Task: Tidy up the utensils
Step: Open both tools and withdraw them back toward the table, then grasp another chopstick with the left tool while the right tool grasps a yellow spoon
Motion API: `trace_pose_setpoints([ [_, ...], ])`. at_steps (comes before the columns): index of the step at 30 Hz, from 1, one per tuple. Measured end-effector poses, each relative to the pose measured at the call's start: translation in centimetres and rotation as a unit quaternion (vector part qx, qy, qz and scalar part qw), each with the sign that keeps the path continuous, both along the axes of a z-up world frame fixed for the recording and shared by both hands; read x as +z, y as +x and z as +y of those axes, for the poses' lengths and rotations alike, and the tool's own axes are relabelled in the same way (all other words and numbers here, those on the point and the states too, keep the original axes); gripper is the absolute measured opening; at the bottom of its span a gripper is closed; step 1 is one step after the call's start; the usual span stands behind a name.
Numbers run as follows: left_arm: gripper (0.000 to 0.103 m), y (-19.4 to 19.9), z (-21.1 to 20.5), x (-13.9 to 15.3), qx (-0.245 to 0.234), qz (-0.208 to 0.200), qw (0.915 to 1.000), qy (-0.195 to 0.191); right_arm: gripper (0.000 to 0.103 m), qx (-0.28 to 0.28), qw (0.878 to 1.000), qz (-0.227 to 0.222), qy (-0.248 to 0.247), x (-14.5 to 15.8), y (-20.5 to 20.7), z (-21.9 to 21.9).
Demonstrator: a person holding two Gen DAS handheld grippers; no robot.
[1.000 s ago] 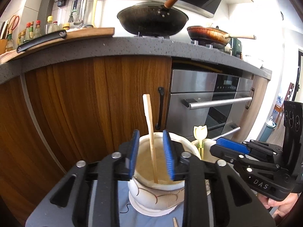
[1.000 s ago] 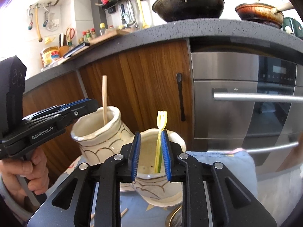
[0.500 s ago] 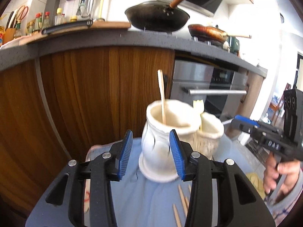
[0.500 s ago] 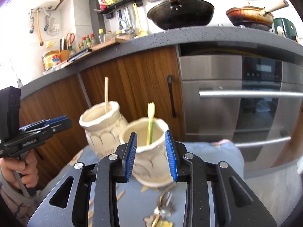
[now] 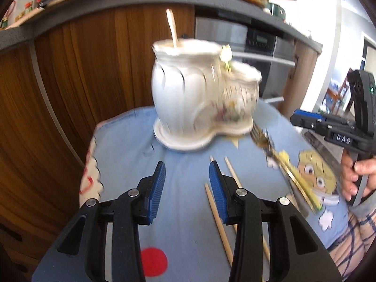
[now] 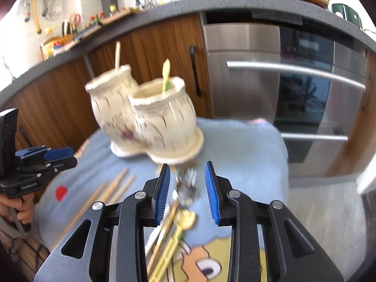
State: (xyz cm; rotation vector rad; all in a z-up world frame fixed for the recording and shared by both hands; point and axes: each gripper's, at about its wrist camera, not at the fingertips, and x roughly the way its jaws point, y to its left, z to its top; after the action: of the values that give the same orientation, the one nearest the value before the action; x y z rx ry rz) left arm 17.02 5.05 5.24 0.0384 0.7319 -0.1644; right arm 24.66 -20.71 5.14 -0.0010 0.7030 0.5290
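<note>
Kitchen cabinets of dark wood and a steel oven stand behind a blue cartoon-print cloth that covers the work surface. On the far middle of the cloth sits a cream ceramic double-pot holder, its two pots joined on one base. One wooden chopstick stands upright in the taller left pot, and a yellow-green utensil stands in the shorter right pot; the blur hides what kind it is.

Near the holder, loose wooden chopsticks lie on the cloth on its left half. To their right lies a small heap of cutlery: a metal fork with its tines just beside the holder's base, and yellow-handled pieces running toward the near edge.

The left gripper hovers over bare cloth near the holder, its blue pads spread and now closing a little, with nothing between them; the chopsticks lie just to its right. The right gripper hangs over the cutlery heap, jaws spread, the fork seen in the gap below but untouched by the pads. Each gripper is held by a hand at the frame edge
</note>
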Motion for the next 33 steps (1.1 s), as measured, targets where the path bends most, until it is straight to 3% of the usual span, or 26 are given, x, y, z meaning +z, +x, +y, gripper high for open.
trace_pose_setpoints([
  [9,0.034,-0.5,-0.9,-3.5,-0.026,0.062,0.9977,0.009,0.032,0.004,0.998,0.06,-0.036,-3.4,-2.3,-1.0],
  [17,0.034,-0.8,-1.0,-4.1,-0.037,0.072,0.9967,0.01,0.029,0.031,0.995,0.084,-0.05,-4.6,-3.4,0.1],
  [33,0.034,-0.7,-1.4,-4.2,-0.044,0.077,0.9959,0.015,0.024,0.016,0.995,0.089,-0.028,-4.2,-3.0,-0.9],
])
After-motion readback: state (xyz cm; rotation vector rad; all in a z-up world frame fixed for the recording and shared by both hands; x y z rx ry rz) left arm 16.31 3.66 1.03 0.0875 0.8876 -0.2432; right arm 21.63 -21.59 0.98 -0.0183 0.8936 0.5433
